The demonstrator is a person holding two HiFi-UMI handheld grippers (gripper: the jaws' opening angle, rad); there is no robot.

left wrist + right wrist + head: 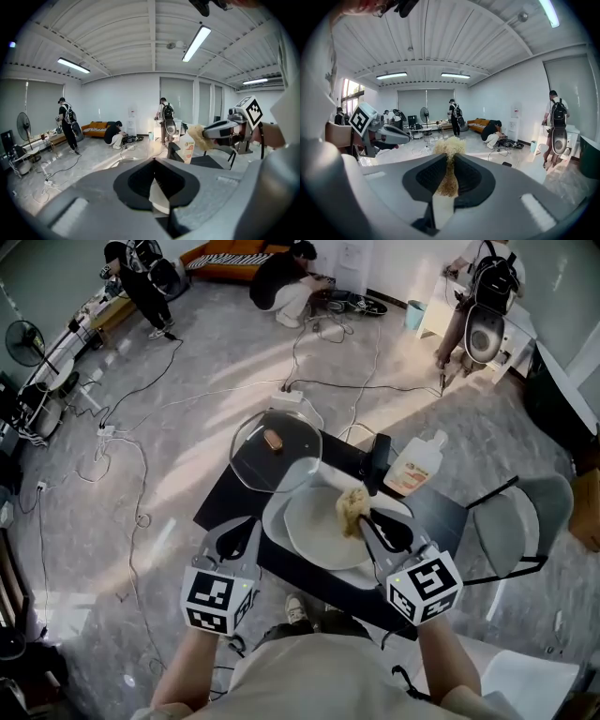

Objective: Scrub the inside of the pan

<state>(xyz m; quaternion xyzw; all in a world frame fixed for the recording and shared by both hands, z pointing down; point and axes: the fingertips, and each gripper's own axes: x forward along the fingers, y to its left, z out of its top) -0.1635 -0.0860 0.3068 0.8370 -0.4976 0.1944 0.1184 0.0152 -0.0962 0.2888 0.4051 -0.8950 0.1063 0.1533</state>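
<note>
Dark table (pixel 221 503), pale pan (pixel 305 523); right tongs (pixel 449 161) tight on tan scrubber (pixel 352 506), left tongs (pixel 251 525) clenched.

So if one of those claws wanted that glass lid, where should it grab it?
Probably the brown knob at the middle of the glass lid, coming down from above. The knob faces up and sticks out, while the dome is wide and smooth. The shut, empty left claw is nearest.
</note>
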